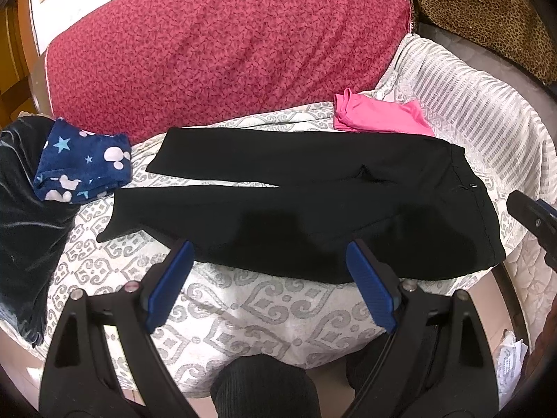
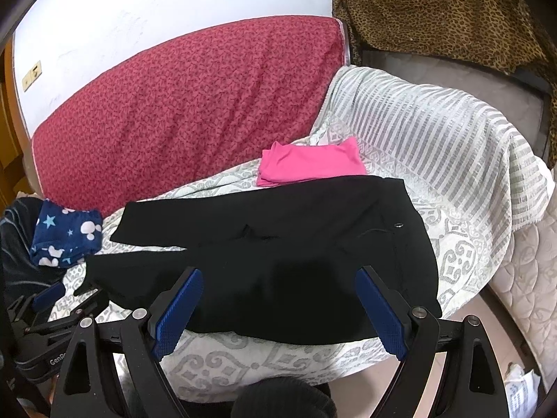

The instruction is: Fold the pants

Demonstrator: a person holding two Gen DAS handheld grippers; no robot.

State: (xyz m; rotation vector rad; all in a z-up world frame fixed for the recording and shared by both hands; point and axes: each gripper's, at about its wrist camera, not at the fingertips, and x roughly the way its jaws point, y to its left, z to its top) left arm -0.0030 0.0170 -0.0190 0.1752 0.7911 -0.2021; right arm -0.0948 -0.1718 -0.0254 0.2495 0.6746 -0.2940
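Note:
Black pants [image 1: 296, 202] lie spread flat on the patterned white-and-grey bedspread [image 1: 243, 306], waistband to the right, both legs pointing left and slightly apart. They also show in the right wrist view [image 2: 278, 244]. My left gripper [image 1: 269, 261] is open and empty, hovering over the near edge of the pants at the lower leg. My right gripper [image 2: 278, 289] is open and empty, above the near edge of the pants by the hip. The right gripper shows at the right edge of the left wrist view [image 1: 532, 216]; the left gripper shows at the lower left of the right wrist view [image 2: 48, 299].
A folded pink garment [image 1: 379, 115] lies behind the pants. A navy star-print garment [image 1: 80, 163] sits on a dark velvet cloth [image 1: 24, 226] at the left. A red patterned cushion [image 1: 226, 45] stands at the back. A striped cover [image 2: 435, 132] drapes on the right, leopard-print fabric [image 2: 435, 10] behind it.

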